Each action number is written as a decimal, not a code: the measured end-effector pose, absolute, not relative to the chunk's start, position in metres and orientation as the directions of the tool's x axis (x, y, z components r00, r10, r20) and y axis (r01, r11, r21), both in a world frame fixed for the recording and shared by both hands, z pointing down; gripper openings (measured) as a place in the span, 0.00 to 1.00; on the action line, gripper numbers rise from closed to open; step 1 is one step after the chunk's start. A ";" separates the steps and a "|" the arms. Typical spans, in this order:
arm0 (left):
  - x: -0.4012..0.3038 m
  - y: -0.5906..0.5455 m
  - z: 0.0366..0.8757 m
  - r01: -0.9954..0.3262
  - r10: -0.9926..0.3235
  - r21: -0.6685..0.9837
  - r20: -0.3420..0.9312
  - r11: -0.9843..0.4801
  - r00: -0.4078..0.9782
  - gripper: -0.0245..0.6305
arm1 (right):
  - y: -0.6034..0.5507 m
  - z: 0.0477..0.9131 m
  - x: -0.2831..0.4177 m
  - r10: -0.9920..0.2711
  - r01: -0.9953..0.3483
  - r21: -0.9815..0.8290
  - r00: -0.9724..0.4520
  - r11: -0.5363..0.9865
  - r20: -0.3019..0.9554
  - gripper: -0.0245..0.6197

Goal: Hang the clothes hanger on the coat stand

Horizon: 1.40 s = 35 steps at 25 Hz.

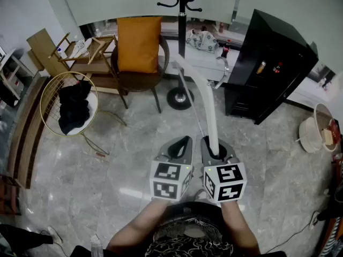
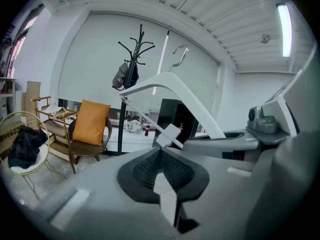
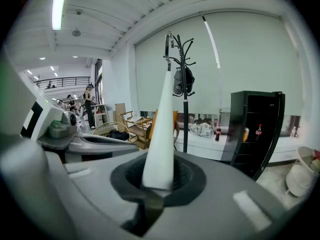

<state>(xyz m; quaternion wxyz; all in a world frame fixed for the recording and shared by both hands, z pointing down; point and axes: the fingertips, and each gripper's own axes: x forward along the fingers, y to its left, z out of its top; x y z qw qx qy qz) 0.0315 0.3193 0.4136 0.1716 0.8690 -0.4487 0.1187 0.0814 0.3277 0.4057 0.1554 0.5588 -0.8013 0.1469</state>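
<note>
Right claw (image 1: 215, 146) is clamped on one arm of the white clothes hanger (image 1: 209, 106), which rises from its jaws toward the far coat stand (image 1: 182, 36), well apart from it. Left claw (image 1: 179, 146) sits just left of it, jaws together with nothing between them; the hanger's lower bar ends just beyond its tip. A dark bag (image 3: 182, 81) hangs from the stand's upper hooks. At left, a round gold wire chair (image 1: 43, 98) holds a heap of black clothes (image 1: 75, 106). At far right, the open black cabinet (image 1: 278, 90) holds a can (image 1: 261, 67) and a red-labelled bottle (image 1: 277, 67). A cola bottle (image 1: 225, 48) stands on the low white surface (image 1: 203, 63) behind the stand. No writing can be read.
</note>
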 end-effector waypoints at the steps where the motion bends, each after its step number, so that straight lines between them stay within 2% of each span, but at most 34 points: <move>1: 0.029 0.320 0.415 -0.821 -0.739 0.192 0.361 -0.539 0.569 0.05 | 0.328 0.407 0.079 -0.850 -0.942 -0.064 -0.326 0.330 0.414 0.08; 19: -0.002 0.298 0.433 -0.818 -0.736 0.226 0.358 -0.530 0.575 0.05 | 0.311 0.426 0.049 -0.845 -0.946 -0.065 -0.315 0.319 0.433 0.09; 35: 0.048 0.189 0.424 -0.855 -0.778 0.189 0.355 -0.483 0.518 0.05 | 0.193 0.422 0.088 -0.818 -0.908 -0.090 -0.410 0.410 0.403 0.09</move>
